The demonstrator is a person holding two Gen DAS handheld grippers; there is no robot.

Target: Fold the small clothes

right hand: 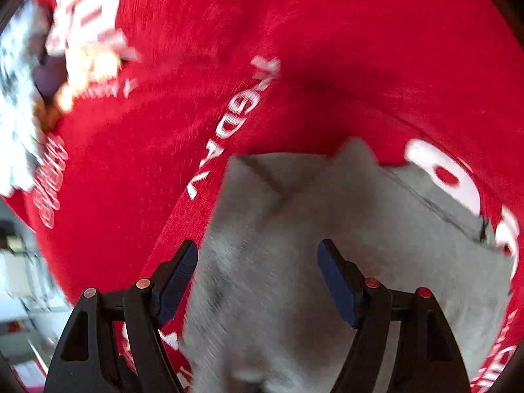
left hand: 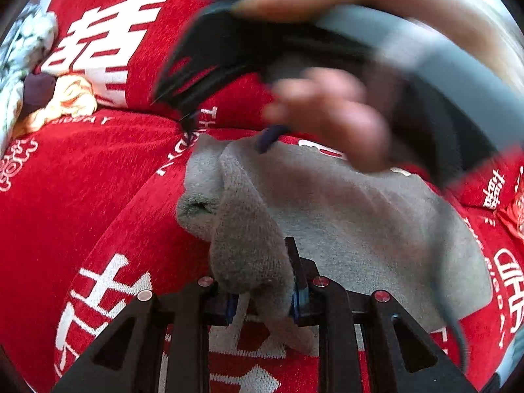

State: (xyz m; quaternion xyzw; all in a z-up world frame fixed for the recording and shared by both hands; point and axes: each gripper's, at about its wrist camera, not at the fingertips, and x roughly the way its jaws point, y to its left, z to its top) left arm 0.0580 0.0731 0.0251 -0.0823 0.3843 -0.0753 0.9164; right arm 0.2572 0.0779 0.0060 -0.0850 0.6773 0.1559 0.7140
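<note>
A small grey knitted garment (left hand: 344, 216) lies on a red blanket with white lettering (left hand: 82, 180). My left gripper (left hand: 262, 281) is shut on a bunched fold of the grey garment, lifted a little off the blanket. In the left wrist view, the right gripper (left hand: 229, 52) and the hand that holds it pass blurred above the garment. In the right wrist view, my right gripper (right hand: 258, 278) is open and empty just above the grey garment (right hand: 327, 245), one finger over its left edge. The red blanket (right hand: 294, 49) fills the rest of that view.
A pile of other clothes, white patterned, dark purple and yellow-orange, (left hand: 39, 75) lies at the far left on the blanket; it shows blurred in the right wrist view (right hand: 49, 75). A room floor and furniture show past the blanket's left edge (right hand: 19, 278).
</note>
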